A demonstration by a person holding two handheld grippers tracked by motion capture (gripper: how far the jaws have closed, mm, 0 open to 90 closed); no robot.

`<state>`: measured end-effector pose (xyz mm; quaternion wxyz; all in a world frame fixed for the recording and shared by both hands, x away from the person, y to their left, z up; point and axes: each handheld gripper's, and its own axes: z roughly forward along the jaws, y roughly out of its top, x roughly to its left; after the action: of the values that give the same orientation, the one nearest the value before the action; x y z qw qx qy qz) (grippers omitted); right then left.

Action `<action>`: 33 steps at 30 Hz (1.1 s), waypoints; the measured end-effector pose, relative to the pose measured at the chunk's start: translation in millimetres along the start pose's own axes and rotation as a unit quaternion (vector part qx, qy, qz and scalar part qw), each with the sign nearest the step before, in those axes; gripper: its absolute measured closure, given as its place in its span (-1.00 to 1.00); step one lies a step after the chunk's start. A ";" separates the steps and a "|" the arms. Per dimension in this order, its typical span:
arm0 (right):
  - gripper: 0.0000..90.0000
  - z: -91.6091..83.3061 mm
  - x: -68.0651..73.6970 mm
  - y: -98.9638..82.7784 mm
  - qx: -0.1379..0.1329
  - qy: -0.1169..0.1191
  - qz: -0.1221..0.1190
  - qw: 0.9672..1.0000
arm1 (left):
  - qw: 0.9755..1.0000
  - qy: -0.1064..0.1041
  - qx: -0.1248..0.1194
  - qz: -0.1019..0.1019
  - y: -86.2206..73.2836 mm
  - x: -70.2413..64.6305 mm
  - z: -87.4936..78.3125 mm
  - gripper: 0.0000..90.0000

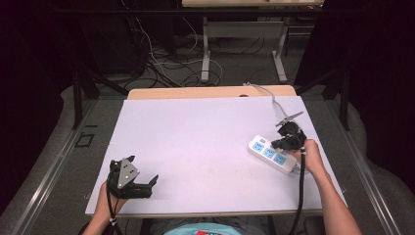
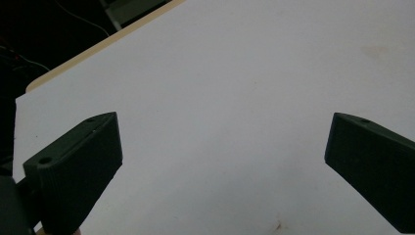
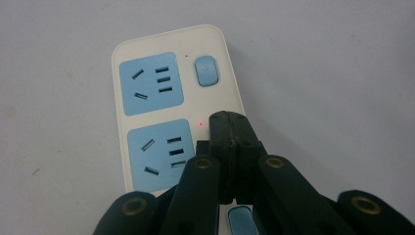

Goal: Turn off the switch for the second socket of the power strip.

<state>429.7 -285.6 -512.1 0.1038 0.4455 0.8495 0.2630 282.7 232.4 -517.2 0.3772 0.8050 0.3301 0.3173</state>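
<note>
Setting: A person seated at a white tabletop (image 1: 195, 147) works a hand-held gripper in each hand; cables and table legs sit on the floor beyond.

Power strip: A white power strip (image 1: 272, 154) with blue socket faces lies flat near the right edge of the tabletop, its grey cord (image 1: 274, 98) running off toward the far edge.

Right gripper: The right gripper (image 3: 230, 122) has its jaws pressed together with nothing between them, the tips poised over the strip beside the middle socket (image 3: 161, 154), where a small red light (image 3: 201, 124) glows. Whether the tips touch the casing cannot be told.

Switches: One blue switch (image 3: 206, 70) sits beside the far socket (image 3: 151, 83); the switch by the middle socket is hidden under the jaws.

Left gripper: The left gripper (image 2: 222, 161) is spread wide and empty, low over bare tabletop at the near left, well apart from the strip.

Risk: Likely a switch press. Nothing braces the strip, so an off-centre push could skid or pivot it, and the narrow tips could slip off the rounded button onto the casing.
</note>
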 end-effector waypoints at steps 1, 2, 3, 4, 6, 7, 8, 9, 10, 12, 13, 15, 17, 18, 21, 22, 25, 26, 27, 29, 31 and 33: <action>1.00 -0.1 -0.8 -0.4 -0.002 0.002 -0.002 1.000 | 1.000 -0.001 0.000 0.000 0.0 -0.1 0.0 -0.99; 1.00 -0.3 -1.8 -0.8 -0.003 0.006 -0.007 1.000 | 1.000 -0.001 0.000 -0.001 -0.1 -0.1 0.1 -0.99; 1.00 -0.6 -1.9 -1.0 -0.003 0.006 -0.006 1.000 | 1.000 -0.001 0.000 0.000 -0.1 -0.1 0.1 -0.99; 1.00 -0.4 -1.9 -0.9 -0.003 0.006 0.000 1.000 | 1.000 -0.001 0.000 0.000 -0.1 -0.1 0.2 -0.99; 1.00 0.1 -3.2 -1.4 -0.008 0.007 -0.001 1.000 | 1.000 -0.003 0.001 0.000 0.0 0.0 0.2 -0.99; 1.00 -0.5 -3.5 -1.8 -0.007 0.011 0.000 1.000 | 1.000 -0.001 0.001 0.000 0.0 -0.2 0.3 -0.99; 1.00 -0.5 -3.6 -1.8 -0.007 0.012 0.002 1.000 | 1.000 -0.001 0.000 0.000 0.0 -0.3 0.3 -0.99; 1.00 -0.5 -3.5 -1.9 -0.007 0.012 0.002 1.000 | 1.000 -0.001 0.000 0.000 0.0 -0.3 0.3 -0.99; 1.00 -0.5 -3.4 -1.9 -0.007 0.012 0.003 1.000 | 1.000 -0.001 0.000 0.000 0.0 -0.3 0.3 -0.99; 1.00 -0.5 -3.0 -1.9 -0.006 0.011 0.005 1.000 | 1.000 -0.003 0.000 0.000 0.0 0.0 0.3 -0.99; 1.00 -0.4 -3.0 -1.9 -0.006 0.010 0.005 1.000 | 1.000 -0.002 0.001 -0.002 -0.1 -0.3 0.4 -0.99; 1.00 -0.3 -2.7 -2.0 -0.007 0.008 0.004 1.000 | 1.000 -0.002 0.000 -0.001 0.0 -0.6 0.6 -0.99; 1.00 -0.1 -2.1 -1.9 -0.009 0.007 0.007 1.000 | 1.000 -0.002 0.000 -0.001 0.0 -0.7 0.7 -0.99; 1.00 0.1 -1.9 -1.7 -0.009 0.007 0.007 1.000 | 1.000 -0.002 0.000 -0.001 0.0 -0.7 0.7 -0.99; 1.00 0.4 0.0 -1.0 -0.007 0.006 0.006 1.000 | 1.000 -0.002 0.001 -0.001 0.0 -0.7 0.7 -0.99; 1.00 0.6 0.3 -0.7 -0.007 0.004 0.006 1.000 | 1.000 -0.002 0.000 -0.001 0.0 -0.6 0.8 -0.99; 1.00 0.5 0.2 -0.9 -0.007 0.005 0.007 1.000 | 1.000 -0.001 0.000 -0.002 0.0 -0.7 0.7 -0.99; 1.00 1.5 0.6 -1.1 -0.013 0.004 0.009 1.000 | 1.000 -0.001 0.000 0.000 0.0 -0.5 0.6 -0.99; 1.00 2.1 1.4 -0.5 -0.013 0.000 0.013 1.000 | 1.000 -0.001 0.000 0.000 0.0 -0.5 0.5 -0.99; 1.00 1.3 2.0 -0.1 -0.006 -0.005 0.014 1.000 | 1.000 -0.002 0.001 -0.001 -0.1 -0.6 0.6 -0.99; 1.00 2.1 1.5 -0.5 -0.012 0.000 0.013 1.000 | 1.000 -0.002 0.001 0.000 0.0 -0.6 0.6 -0.99; 1.00 1.3 1.9 -0.4 -0.007 -0.005 0.018 1.000 | 1.000 -0.001 0.000 0.001 0.1 -0.5 0.5 -0.99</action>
<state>428.9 -283.8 -513.4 0.1060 0.4616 0.8388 0.2686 282.8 231.7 -517.6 0.3774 0.8058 0.3288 0.3165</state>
